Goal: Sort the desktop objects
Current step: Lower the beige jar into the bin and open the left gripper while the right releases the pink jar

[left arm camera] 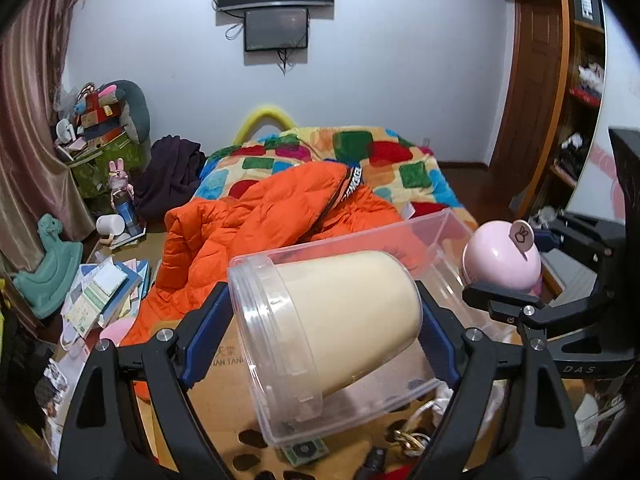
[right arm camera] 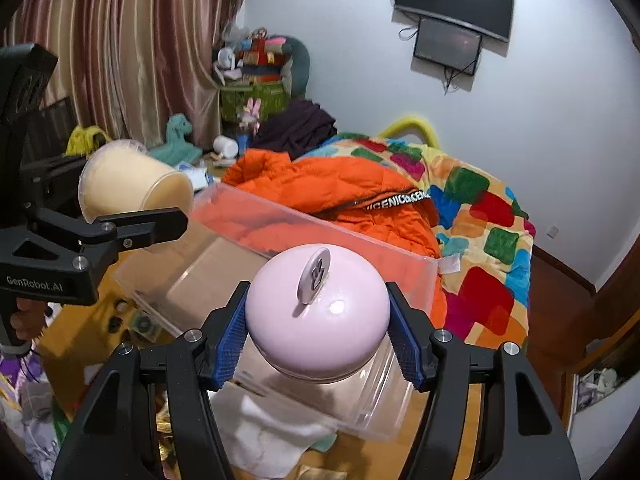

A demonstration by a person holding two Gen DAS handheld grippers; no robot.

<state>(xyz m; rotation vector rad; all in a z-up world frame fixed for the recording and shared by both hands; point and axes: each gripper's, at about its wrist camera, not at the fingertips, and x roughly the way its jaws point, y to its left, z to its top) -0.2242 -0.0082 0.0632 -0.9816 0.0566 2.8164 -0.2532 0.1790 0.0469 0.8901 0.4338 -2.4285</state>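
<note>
My left gripper (left arm camera: 320, 332) is shut on a clear plastic cup (left arm camera: 332, 332) with a cream inner wall, held tilted on its side above the near end of a clear plastic bin (left arm camera: 452, 236). The cup also shows in the right wrist view (right arm camera: 132, 184) at the left, over the bin's far corner. My right gripper (right arm camera: 318, 340) is shut on a round pink object (right arm camera: 316, 312) with a small grey tag on top, held over the bin (right arm camera: 400, 264). In the left wrist view the pink object (left arm camera: 500, 256) hangs at the bin's right side.
The bin rests on a wooden desk (right arm camera: 80, 336) with small items, a gold chain (left arm camera: 408, 440) and white cloth (right arm camera: 272, 432) below. Beyond lie an orange jacket (left arm camera: 256, 224), a colourful quilt (right arm camera: 480, 216), stacked books (left arm camera: 104, 292) and a curtain (right arm camera: 132, 40).
</note>
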